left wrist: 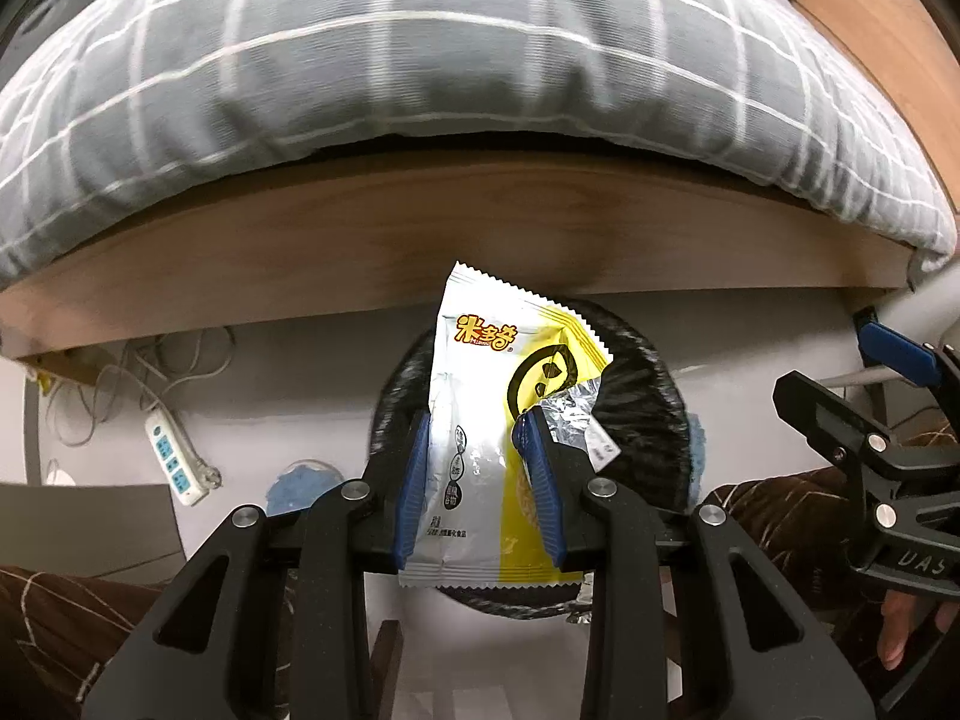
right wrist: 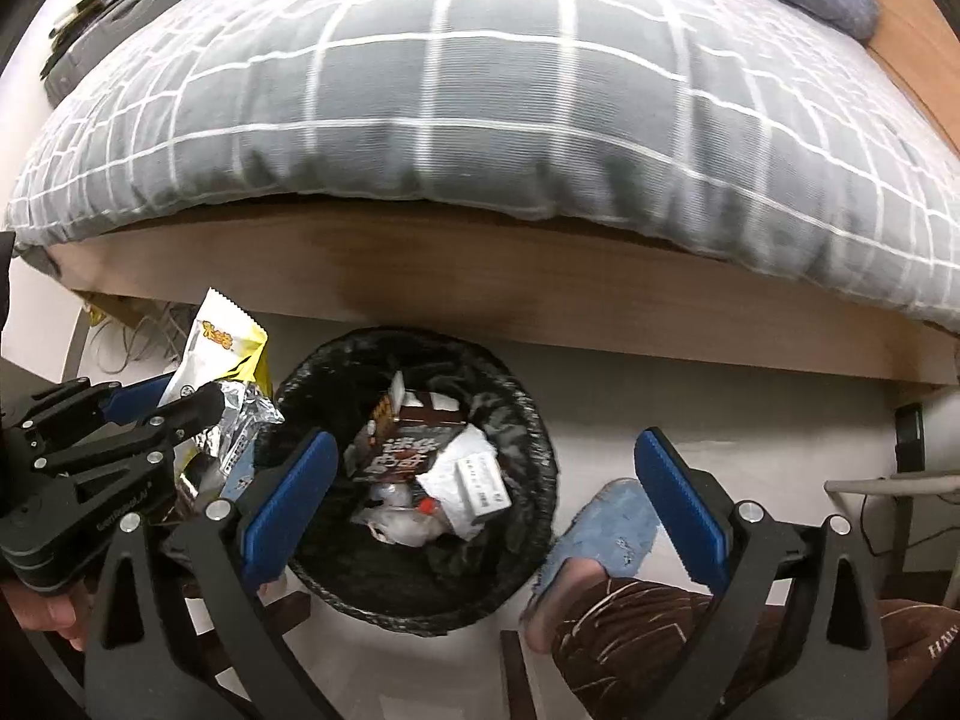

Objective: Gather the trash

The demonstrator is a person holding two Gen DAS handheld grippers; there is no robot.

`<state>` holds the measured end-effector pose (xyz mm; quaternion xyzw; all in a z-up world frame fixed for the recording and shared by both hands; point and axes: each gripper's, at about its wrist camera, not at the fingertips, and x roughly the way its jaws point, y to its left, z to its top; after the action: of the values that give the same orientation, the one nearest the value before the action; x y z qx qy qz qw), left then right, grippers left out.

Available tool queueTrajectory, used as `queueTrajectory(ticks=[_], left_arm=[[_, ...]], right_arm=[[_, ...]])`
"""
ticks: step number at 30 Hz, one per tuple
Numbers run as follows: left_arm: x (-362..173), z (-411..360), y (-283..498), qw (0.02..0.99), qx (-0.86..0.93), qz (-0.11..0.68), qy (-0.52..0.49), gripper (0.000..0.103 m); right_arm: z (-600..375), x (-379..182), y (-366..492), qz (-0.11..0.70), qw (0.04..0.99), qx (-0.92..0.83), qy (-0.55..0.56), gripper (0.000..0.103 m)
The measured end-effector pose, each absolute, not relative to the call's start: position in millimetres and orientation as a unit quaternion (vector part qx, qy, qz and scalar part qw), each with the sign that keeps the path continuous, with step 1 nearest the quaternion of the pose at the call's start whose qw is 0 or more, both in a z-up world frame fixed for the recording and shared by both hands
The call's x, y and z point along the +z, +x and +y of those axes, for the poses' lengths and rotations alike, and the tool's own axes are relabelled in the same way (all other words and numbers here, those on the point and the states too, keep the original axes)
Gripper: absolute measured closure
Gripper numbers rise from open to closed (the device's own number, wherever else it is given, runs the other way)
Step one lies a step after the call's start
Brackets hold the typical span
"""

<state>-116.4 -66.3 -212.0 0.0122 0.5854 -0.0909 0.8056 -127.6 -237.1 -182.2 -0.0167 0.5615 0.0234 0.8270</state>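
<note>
Shiny wrapper (left wrist: 480, 420) pinched in my left claw (left wrist: 477, 480) over the bin (right wrist: 420, 480) – right claw (right wrist: 480, 498) empty, wide open.

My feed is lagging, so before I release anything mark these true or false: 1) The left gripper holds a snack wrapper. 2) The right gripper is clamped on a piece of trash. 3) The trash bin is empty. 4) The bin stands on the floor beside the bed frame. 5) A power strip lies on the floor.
1) True: the left gripper is shut on the white and yellow snack wrapper.
2) False: the right gripper is open with nothing between its pads.
3) False: the trash bin, lined with a black bag, already holds cartons and crumpled paper.
4) True: it stands just in front of the wooden bed frame.
5) True: a white power strip lies there.
</note>
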Motion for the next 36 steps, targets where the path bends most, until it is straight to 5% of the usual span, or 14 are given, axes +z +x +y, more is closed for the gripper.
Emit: queueTrajectory(ticks=[15, 30, 36], left_arm=[[-213, -122, -119, 0.803, -0.129, 0.58, 0.038, 0.067], [-169, -96, -120, 0.85, -0.093, 0.519, 0.013, 0.009], [-128, -81, -130, 0.871, -0.084, 0.484, 0.01, 0.006]], right_arm=[[-291, -182, -143, 0.554, 0.832, -0.029, 0.017, 0.008], [-275, -143, -145, 0.485, 0.874, -0.013, 0.002, 0.008], [-270, -104, -148, 0.451, 0.892, -0.013, 0.001, 0.008]])
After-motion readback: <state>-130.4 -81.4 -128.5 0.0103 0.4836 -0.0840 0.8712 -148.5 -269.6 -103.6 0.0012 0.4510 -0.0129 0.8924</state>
